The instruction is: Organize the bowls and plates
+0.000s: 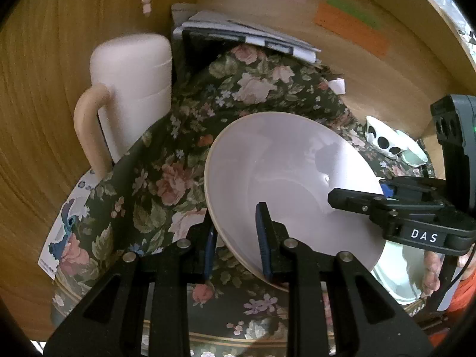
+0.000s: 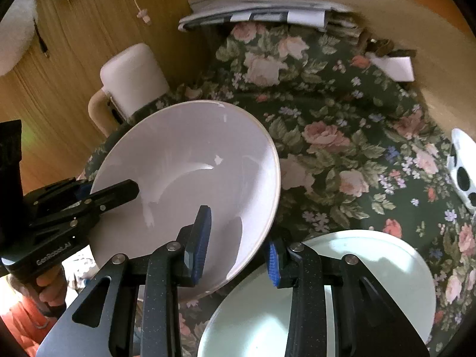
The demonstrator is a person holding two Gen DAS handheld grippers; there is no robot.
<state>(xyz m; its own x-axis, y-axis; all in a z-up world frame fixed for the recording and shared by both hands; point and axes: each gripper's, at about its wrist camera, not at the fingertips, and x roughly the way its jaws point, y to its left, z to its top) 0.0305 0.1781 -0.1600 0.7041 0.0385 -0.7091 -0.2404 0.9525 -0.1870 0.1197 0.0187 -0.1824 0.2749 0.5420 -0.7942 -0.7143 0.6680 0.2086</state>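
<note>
Right wrist view: we are clamping the pink bowl point(image 2: 184, 178) by its rim with both tools, the right gripper point(image 2: 235, 247) at lower centre, the left gripper point(image 2: 131, 190) at its left edge. It is hanging tilted, just upper left of the pale green plate point(image 2: 372, 282).

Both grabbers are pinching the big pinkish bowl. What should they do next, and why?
Probably lower the pinkish bowl onto the pale green plate on its right. The left gripper and right gripper each clamp opposite rims, the bowl hangs tilted above the floral tablecloth, and that plate lies bare, so stacking there seems the tidy step.
</note>
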